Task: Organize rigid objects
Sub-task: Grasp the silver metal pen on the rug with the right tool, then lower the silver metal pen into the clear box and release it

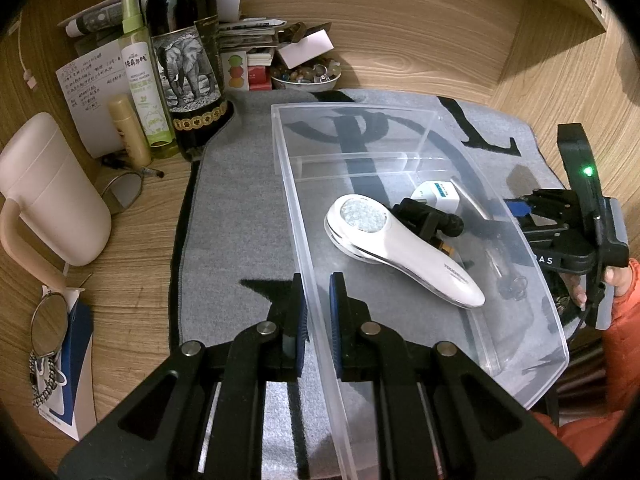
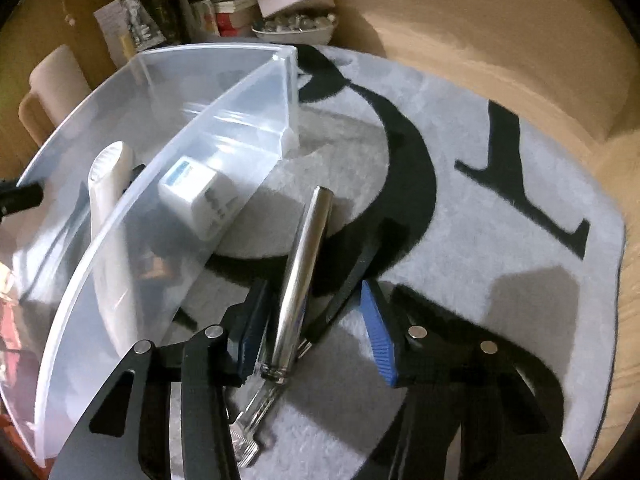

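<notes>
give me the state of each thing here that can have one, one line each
left gripper: shut on the near wall of the clear bin
clear bin: open-topped, upright on the grey mat
white handheld device: lying flat in the bin
white plug adapter: lying in the bin
right gripper: open around the metal tube
metal tube: lying outside the bin

We are looking at a wood-grain surface (image 1: 132, 236) lying under a grey mat (image 1: 236, 208) with black markings. Wooden panels (image 1: 440, 32) are rising beyond the fingers, a shelf edge (image 1: 580, 0) is jutting out at the far right, and warm light is casting soft shadows.
</notes>
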A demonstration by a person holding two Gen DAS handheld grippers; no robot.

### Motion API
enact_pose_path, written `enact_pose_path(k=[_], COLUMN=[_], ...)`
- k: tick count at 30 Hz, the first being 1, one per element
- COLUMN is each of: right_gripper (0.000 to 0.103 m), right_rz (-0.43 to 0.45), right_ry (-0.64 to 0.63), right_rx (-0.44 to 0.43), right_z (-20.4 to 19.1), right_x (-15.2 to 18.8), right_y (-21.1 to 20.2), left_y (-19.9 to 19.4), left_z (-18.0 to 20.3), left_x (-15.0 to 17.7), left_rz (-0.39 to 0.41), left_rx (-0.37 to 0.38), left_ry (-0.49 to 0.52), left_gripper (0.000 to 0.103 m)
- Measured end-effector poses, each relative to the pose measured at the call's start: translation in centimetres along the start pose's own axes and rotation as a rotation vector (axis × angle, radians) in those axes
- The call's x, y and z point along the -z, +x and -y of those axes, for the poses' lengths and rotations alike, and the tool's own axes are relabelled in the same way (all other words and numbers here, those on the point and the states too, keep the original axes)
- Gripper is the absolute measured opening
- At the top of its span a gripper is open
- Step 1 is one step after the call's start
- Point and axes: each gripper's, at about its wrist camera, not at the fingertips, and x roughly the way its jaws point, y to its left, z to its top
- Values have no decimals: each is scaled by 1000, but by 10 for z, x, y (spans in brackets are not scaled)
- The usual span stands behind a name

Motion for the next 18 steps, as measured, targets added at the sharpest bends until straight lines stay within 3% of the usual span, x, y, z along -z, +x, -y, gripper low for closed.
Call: enact_pose_path(k=[2,4,18], right_gripper=[20,15,15], right_rz=[8,17,133], right_ry=[-14,-22,29], right_rx=[-9,7,23], right_z=[-2,-3,7], right_x=[0,1,1], right_y=[-2,-5,-40], left_y=[0,0,0], left_z=[0,0,0], left_x=[0,0,0], left_rz=[0,1,1], left_rx=[1,0,-1], left_ry=[0,0,0], left_gripper=[10,10,10])
